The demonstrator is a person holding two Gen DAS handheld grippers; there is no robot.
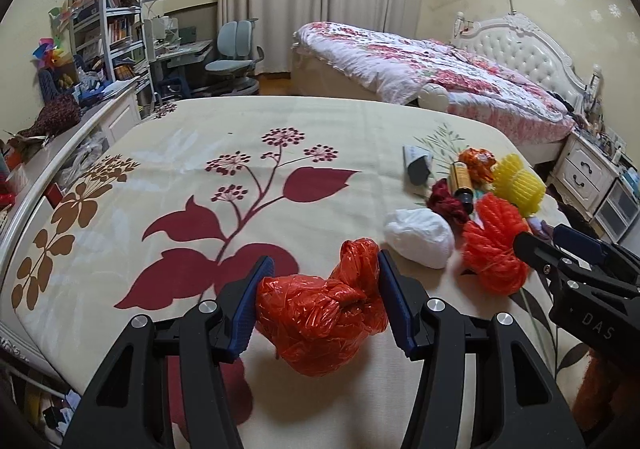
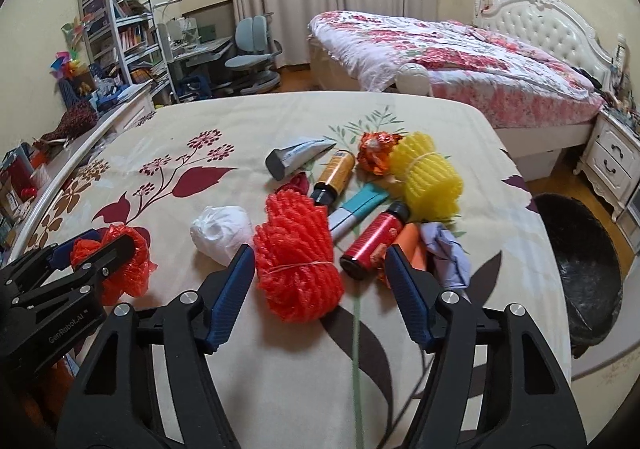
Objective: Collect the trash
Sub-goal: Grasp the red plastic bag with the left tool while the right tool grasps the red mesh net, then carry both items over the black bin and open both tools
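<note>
- Left wrist view, left half: the bed [image 1: 120, 177] with the flowered sheet lies bare from its left edge to centre.
- Lower centre: the left gripper [image 1: 324, 305] has its fingers clamped on one crumpled red plastic bag [image 1: 320, 317].
- Right wrist view, centre: the trash pile holds one white wad [image 2: 220, 235], one red foam net [image 2: 298, 257], one yellow foam net [image 2: 428, 173] and two bottles, near the bed's right edge.
- Bottom: the right gripper [image 2: 320, 289] has its fingers apart, astride the red foam net without touching it.
- Far right: one black bin [image 2: 580, 261] stands on the floor.

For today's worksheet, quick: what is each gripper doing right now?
Left gripper: shut on the crumpled red plastic bag.
Right gripper: open, holding nothing, orange foam net between its fingers.
</note>
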